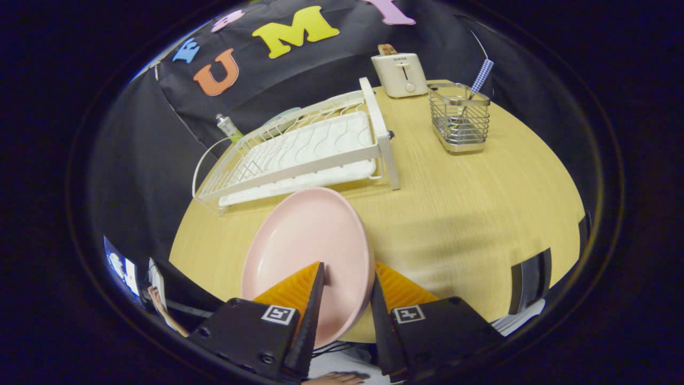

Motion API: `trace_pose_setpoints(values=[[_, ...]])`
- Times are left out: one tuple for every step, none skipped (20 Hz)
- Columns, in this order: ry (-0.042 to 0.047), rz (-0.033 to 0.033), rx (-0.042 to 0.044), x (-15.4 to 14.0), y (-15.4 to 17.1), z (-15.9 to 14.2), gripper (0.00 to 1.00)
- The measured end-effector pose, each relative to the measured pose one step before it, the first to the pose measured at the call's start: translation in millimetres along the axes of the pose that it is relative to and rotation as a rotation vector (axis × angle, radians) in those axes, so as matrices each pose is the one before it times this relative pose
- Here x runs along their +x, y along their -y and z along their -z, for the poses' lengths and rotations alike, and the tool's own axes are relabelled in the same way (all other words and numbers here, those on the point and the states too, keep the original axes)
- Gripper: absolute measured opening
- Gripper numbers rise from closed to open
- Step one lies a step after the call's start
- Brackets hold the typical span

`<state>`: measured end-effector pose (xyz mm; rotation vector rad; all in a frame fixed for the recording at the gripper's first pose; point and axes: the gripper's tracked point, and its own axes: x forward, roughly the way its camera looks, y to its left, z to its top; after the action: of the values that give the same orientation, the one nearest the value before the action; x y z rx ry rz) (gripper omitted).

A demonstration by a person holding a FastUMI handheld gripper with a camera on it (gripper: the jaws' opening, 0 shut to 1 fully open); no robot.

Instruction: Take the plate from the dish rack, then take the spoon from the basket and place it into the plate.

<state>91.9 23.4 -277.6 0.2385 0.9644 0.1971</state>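
The hand-held gripper (346,289) clamps the plate (310,251) by its rim, tilted off the rack (299,155), ready to set down.

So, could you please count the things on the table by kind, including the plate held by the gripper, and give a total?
Plates: 1, the pink plate, gripped between the fingers of the gripper
Dish racks: 1, the white dish rack
Baskets: 1, the wire basket
Spoons: 1, the spoon with a checked handle, standing in the basket
Toasters: 1, the toaster
Tubes: 1, the tube behind the rack
Total: 6
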Motion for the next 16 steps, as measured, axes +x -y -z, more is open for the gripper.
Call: trace_pose_setpoints(values=[[0.00044,-0.00655,0.00599,2.23,3.61,-0.16,0.53],[0.0005,0.00067,0.00364,1.37,3.61,2.0,0.56],[0.00677,0.00444,-0.00149,0.96,4.53,-0.84,0.58],[0.01956,0.02277,-0.0147,-1.58,6.95,-4.27,0.6],[0.03867,0.05075,-0.02009,-0.17,13.26,-6.94,0.6],[0.05015,0.04046,-0.02518,0.19,10.37,-8.17,0.59],[0.04942,0.02241,-0.02057,-1.85,6.54,-7.34,0.59],[0.04355,0.001,-0.01381,-0.73,3.61,-4.33,0.63],[0.04663,-0.01275,-0.01068,-0.04,1.66,-6.0,0.67],[0.04338,-0.00109,-0.0055,-2.81,4.18,-5.84,0.71],[0.04349,0.00886,-0.01137,-0.11,6.58,-6.59,0.75],[0.04551,0.03158,-0.01219,1.67,9.71,-6.05,0.8],[0.03923,0.04909,-0.01541,0.68,13.73,-5.91,0.8],[0.04253,0.04131,-0.02174,2.22,12.27,-5.14,0.88],[0.03905,0.04129,-0.01319,1.36,11.18,-6.16,0.91],[0.03448,0.02747,-0.01734,-0.39,9.74,-4.65,0.95]])
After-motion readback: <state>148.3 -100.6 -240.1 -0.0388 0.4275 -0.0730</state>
